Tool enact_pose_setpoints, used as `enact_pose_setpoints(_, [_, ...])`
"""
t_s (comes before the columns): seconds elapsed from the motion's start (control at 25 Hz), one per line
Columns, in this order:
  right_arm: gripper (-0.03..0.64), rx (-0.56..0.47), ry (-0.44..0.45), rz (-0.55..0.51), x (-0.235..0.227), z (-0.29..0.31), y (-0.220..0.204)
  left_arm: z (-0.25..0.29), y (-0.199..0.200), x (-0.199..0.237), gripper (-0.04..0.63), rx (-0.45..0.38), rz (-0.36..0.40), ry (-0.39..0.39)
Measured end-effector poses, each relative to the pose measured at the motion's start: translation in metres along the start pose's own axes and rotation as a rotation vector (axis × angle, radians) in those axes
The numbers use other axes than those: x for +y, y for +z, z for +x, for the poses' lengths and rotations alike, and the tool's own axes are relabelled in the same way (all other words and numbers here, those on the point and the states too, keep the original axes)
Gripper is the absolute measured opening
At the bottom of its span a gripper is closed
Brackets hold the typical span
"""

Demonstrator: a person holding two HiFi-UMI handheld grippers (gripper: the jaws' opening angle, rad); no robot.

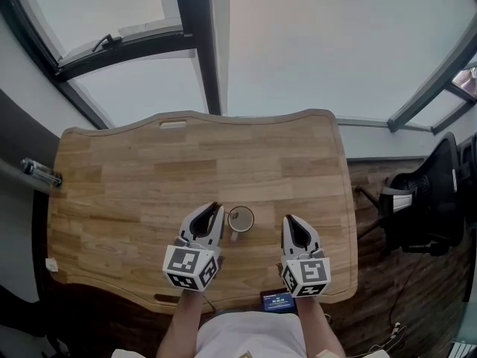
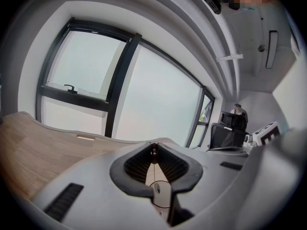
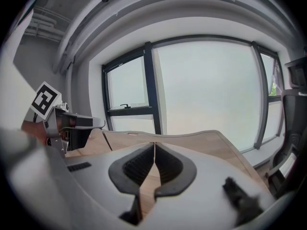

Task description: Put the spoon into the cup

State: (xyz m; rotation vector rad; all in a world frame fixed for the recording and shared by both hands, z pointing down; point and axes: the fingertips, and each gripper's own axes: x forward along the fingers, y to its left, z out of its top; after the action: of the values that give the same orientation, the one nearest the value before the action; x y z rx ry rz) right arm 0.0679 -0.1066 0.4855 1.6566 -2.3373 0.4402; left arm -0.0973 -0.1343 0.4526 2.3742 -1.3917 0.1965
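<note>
**Left tongs** (image 1: 216, 207): the jaws are closed, with the tips meeting in the left gripper view (image 2: 154, 146). A thin item is pinched at the tips, which I take to be the spoon (image 2: 154, 152). A slender stem runs back from it toward the camera to an oval end. I cannot make the spoon out in the head view.

**Right tongs** (image 1: 289, 221): the jaws are closed tip to tip (image 3: 154, 143) with nothing between them. Only bare wood shows behind the gap.

**Cup** (image 1: 241, 218): it stands upright on the table (image 1: 134, 177), mouth open and apparently empty. The left tongs sit just beside the cup on its left. The right tongs are near the cup on its right, apart from it.

**Assessment:** the step in hand is bringing the spoon over the cup's mouth.

**Recommendations:**
1. I should lift the left tongs above the cup's rim before moving across, because a level sweep this close could knock the cup.
2. I should tilt the tongs so the spoon's free end points down at the centre of the mouth.
3. I should part the jaws only once that end is below the rim.
4. I should keep the right tongs clear of the cup, or use them to steady its right wall if it shifts.
</note>
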Motion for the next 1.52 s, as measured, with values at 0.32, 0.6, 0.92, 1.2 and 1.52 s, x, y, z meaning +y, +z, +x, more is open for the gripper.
enact_pose_setpoints(0.32, [0.032,0.02,0.015,0.005,-0.001,0.009,-0.006,0.008,-0.007,0.003,0.049,0.025,-0.003,0.002])
enact_pose_setpoints(0.6, [0.032,0.032,0.016,0.008,-0.005,0.015,-0.01,0.012,-0.011,0.007,0.049,0.043,-0.004,0.012])
enact_pose_setpoints(0.92, [0.032,0.051,0.029,0.013,-0.004,0.019,-0.017,0.016,-0.021,0.005,0.049,0.067,-0.018,0.007])
enact_pose_setpoints(1.2, [0.032,0.066,0.035,0.018,-0.009,0.025,-0.023,0.021,-0.032,0.007,0.049,0.086,-0.029,0.012])
enact_pose_setpoints(1.52, [0.032,0.084,0.055,0.019,-0.007,0.034,-0.029,0.027,-0.038,0.011,0.049,0.101,-0.036,0.016])
